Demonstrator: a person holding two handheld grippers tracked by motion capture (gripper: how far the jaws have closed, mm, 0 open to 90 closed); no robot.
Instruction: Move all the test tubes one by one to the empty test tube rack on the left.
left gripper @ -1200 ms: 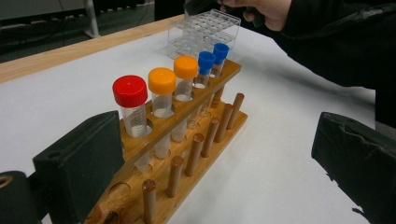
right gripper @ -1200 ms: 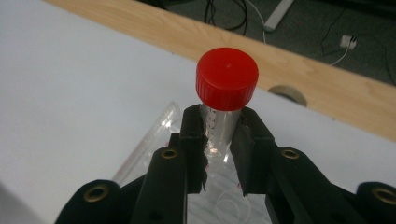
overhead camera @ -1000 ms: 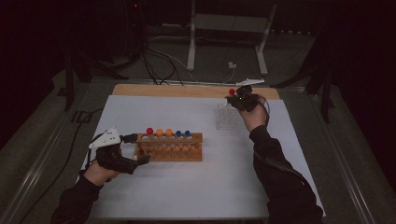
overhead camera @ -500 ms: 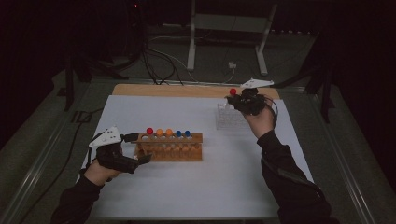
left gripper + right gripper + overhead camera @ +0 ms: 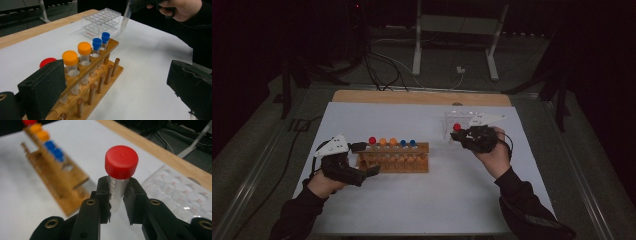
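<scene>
The tube [image 5: 119, 191] in the black right gripper [image 5: 117, 195] has a red cap. The brown wooden rack [image 5: 100, 75] carries red, orange and blue caps on a white counter [image 5: 462, 200]. The plastic rack [image 5: 101, 22] is clear.

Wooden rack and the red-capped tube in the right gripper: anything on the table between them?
Nothing: in the high view, only bare white sheet separates the wooden rack from the red-capped tube held in the right gripper.
</scene>
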